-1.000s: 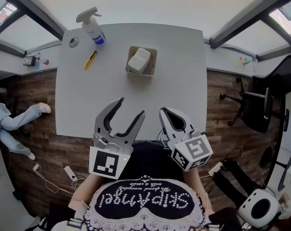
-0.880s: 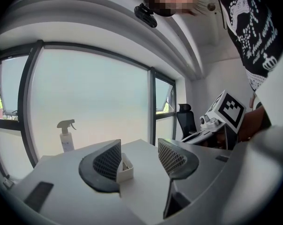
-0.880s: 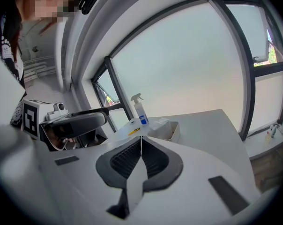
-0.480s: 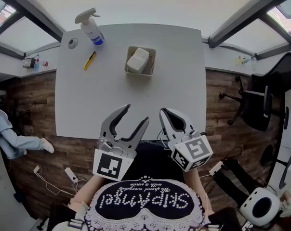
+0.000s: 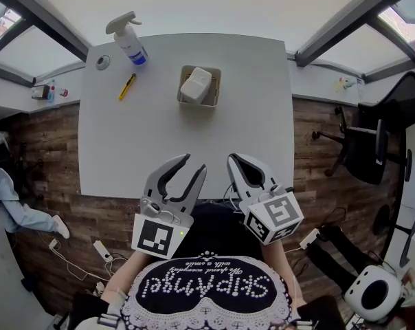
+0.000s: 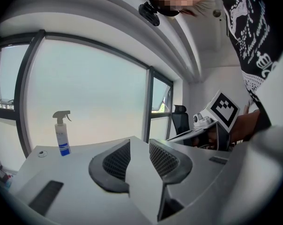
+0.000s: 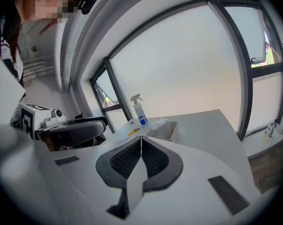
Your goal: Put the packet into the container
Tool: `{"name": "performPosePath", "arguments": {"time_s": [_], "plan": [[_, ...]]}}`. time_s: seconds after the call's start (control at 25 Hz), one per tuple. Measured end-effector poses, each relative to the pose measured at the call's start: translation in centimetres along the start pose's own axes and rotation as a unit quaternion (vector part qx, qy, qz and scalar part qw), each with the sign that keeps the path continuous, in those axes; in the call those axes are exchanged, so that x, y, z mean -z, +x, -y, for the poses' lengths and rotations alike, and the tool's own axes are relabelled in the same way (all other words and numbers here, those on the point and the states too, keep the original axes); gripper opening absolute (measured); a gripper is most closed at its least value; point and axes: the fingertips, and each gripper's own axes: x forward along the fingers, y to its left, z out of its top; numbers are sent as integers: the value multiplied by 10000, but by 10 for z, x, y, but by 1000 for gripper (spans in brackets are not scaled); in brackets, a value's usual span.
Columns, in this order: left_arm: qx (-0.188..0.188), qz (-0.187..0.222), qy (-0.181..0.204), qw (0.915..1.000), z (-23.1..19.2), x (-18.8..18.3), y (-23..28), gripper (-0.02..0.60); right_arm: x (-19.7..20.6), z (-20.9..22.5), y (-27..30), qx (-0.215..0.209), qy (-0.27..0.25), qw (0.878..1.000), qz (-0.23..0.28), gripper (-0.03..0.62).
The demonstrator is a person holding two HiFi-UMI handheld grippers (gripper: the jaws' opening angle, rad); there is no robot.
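We've got the big white table (image 5: 152, 129) in front of us with both grippers over its near edge. The left gripper (image 5: 192, 163) has its jaws roughly half apart with nothing between them, having just been closing, and the right gripper (image 5: 235, 160) has its jaws pressed together on nothing. Toward the far side sits the beige container (image 5: 183, 88) with the white packet (image 5: 196, 86) already lying inside it, well apart from both grippers, and left of that there's a spray bottle (image 5: 127, 40) and a small yellow tool (image 5: 127, 86) lying flat.
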Motion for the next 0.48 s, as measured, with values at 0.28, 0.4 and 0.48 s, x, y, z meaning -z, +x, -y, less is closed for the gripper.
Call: {"name": "performPosePath", "arguments": {"time_s": [0.28,0.4,0.48], "plan": [[-63,3,-74,10000,-3,1,-3,47,2,-2,-1,2,30,10000,-20,15],[-70,-54,-89,9999,-4,2,-4,17,3,-5,0,-60,51,9999,-68,15],[-95,-120,-123,9998,-7,5,-4,9,6,-11,4,-200,30,9997,-156,15]]}}
